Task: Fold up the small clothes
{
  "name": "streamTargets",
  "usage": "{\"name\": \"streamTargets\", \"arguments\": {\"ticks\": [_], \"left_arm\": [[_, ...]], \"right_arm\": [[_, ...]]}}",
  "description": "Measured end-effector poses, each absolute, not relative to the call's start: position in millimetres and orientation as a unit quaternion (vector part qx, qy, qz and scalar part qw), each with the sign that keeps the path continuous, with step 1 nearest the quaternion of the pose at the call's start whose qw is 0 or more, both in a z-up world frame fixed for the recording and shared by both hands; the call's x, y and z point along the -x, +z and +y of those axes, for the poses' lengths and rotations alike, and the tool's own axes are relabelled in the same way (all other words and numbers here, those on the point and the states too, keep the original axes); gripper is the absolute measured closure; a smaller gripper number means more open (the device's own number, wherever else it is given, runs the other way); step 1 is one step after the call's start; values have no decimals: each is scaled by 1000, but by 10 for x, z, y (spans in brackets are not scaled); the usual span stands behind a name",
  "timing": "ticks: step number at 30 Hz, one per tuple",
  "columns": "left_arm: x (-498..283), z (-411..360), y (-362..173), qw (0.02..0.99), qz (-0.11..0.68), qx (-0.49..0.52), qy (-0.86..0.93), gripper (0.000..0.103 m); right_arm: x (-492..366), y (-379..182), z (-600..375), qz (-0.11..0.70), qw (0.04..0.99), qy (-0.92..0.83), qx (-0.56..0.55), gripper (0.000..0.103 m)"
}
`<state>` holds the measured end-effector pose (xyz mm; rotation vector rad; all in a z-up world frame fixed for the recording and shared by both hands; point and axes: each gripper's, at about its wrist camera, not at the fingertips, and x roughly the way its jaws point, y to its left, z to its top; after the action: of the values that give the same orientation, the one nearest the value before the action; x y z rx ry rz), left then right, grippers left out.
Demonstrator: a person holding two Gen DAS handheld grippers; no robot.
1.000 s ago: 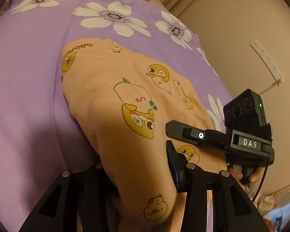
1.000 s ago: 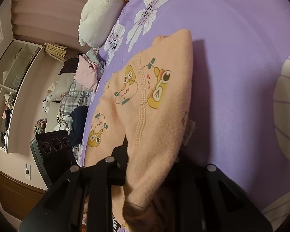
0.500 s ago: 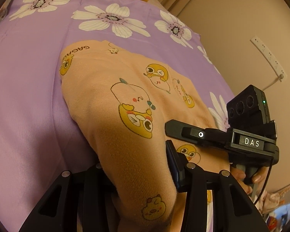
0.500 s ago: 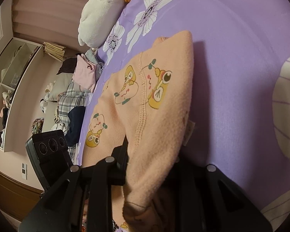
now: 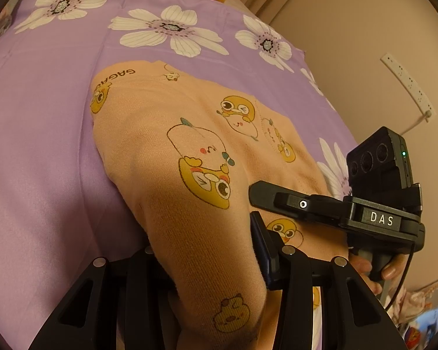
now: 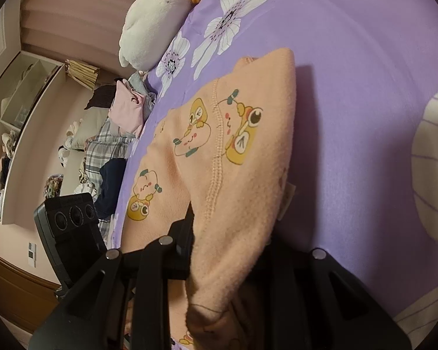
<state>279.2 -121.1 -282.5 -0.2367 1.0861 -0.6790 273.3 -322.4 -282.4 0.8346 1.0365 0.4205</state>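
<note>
A: Where is the peach garment (image 5: 172,175)?

B: Lifted at its near edge above the purple bed sheet (image 5: 38,151), far edge resting there. The left hand-held gripper (image 5: 207,265) and right hand-held gripper (image 6: 227,250) each clench a bunched corner, likely to carry the fold over.

A: Containers?

B: Wall shelves (image 6: 11,122), contents unclear.

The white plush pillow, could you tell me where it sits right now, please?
In the right wrist view the white plush pillow lies at the top left, on the far edge of the purple bedsheet, above the clothes pile.
</note>
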Motion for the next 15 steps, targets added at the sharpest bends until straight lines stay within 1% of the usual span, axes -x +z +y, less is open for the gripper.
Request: {"name": "streamTargets", "arguments": {"ticks": [3,6,9,12,15], "left_arm": [[-2798,-1202,-2807,795,512,117,-304,59],[-2767,-1214,-2707,802,518,107,-278,62],[-2673,-1177,-2533,813,511,97,-261,69],[-2515,-1046,-2243,825,491,87,-266,69],[-2285,-848,-1821,849,446,78,-272,69]], "right_arm": [[-2734,-2777,-3191,473,779,189,-366,84],[-2724,-2655,-3106,470,798,178,-332,80],[-2669,-2510,-3050,452,812,174,-325,81],[-2594,-2271,-3029,416,820,202,-337,82],[-2483,-1934,-2954,372,834,233,-333,83]]}}
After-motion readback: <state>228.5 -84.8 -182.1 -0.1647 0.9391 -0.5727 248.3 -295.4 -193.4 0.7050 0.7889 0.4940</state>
